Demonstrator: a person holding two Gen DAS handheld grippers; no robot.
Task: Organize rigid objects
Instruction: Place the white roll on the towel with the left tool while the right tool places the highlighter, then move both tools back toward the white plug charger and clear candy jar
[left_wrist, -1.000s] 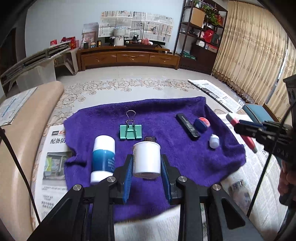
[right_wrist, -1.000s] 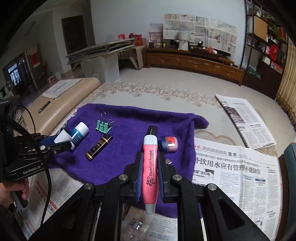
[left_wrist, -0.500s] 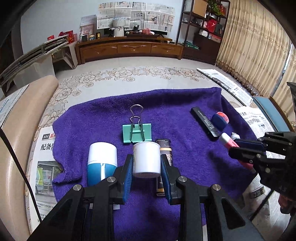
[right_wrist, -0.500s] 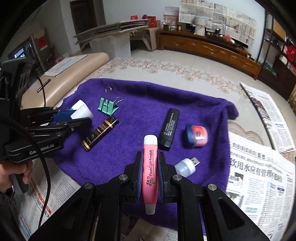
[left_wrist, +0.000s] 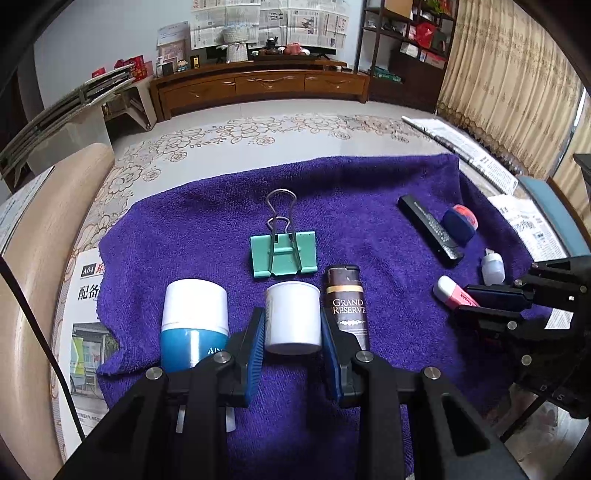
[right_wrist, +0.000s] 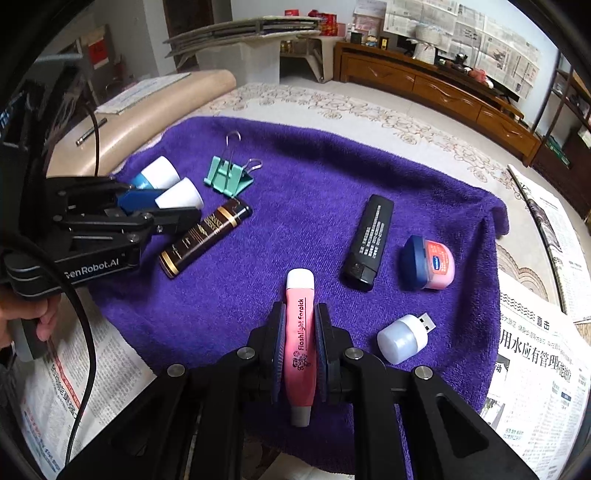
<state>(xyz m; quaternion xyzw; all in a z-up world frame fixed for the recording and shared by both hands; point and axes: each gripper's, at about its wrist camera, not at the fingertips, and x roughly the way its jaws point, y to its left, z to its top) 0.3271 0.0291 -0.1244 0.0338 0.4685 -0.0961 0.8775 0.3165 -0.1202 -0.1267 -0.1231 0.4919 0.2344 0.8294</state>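
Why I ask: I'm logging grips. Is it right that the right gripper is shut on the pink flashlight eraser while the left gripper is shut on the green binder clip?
Not quite. The left gripper is shut on the small white cup; the green binder clip lies free on the purple towel, as the left wrist view shows. The right gripper is indeed shut on the pink flashlight eraser.

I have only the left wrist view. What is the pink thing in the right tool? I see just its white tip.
Observer: The right tool is shut on a pink stick with white ends; the word "Flashlight" is printed along it.
Operator: And the little white thing near it?
Observer: That small white lamp has a USB plug at one end; it lies on the purple towel.
Operator: Who carries my left tool?
Observer: A hand grips the handle behind the left tool, which is shut on the white cup.
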